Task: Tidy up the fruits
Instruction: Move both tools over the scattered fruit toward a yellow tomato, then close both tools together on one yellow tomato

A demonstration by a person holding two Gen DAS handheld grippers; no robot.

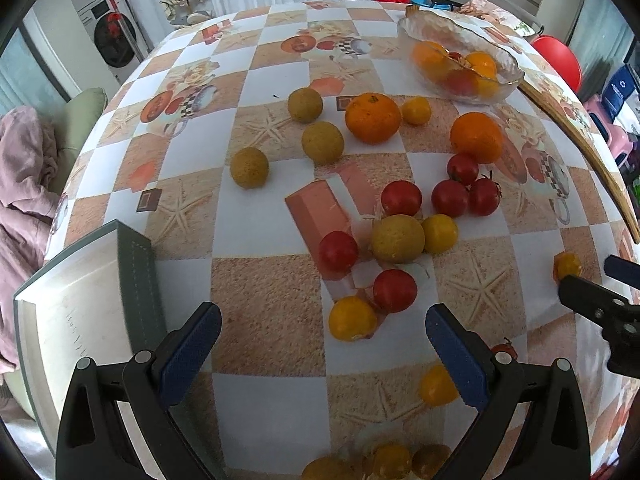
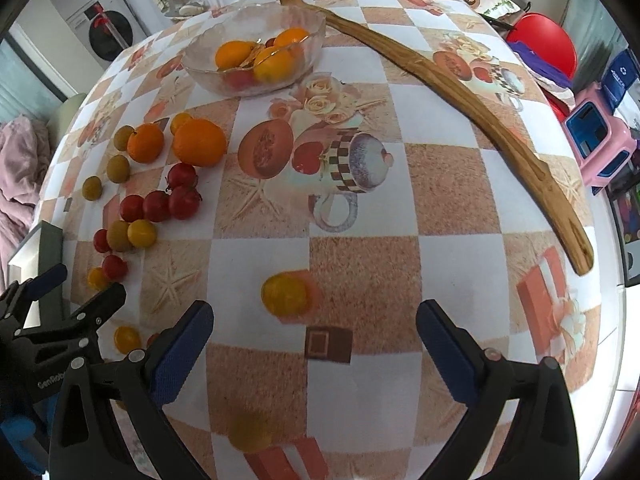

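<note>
Loose fruit lies on the checked tablecloth: two oranges [image 1: 373, 117], several red cherry tomatoes [image 1: 401, 198], several yellow tomatoes [image 1: 352, 318] and several olive-green round fruits [image 1: 322, 142]. A glass bowl [image 1: 460, 56] at the far right holds oranges and tomatoes; it also shows in the right wrist view [image 2: 256, 52]. My left gripper [image 1: 323, 320] is open and empty above the near fruits. My right gripper [image 2: 314, 318] is open and empty, just behind a single yellow tomato [image 2: 285, 294]. A second yellow fruit [image 2: 250, 430] lies blurred below it.
A long wooden stick [image 2: 460, 92] lies across the table's right side. A grey-edged book [image 1: 80, 300] rests on the left edge. The right gripper shows at the right in the left wrist view [image 1: 600, 292]. A red chair and a pink stool stand beyond the table.
</note>
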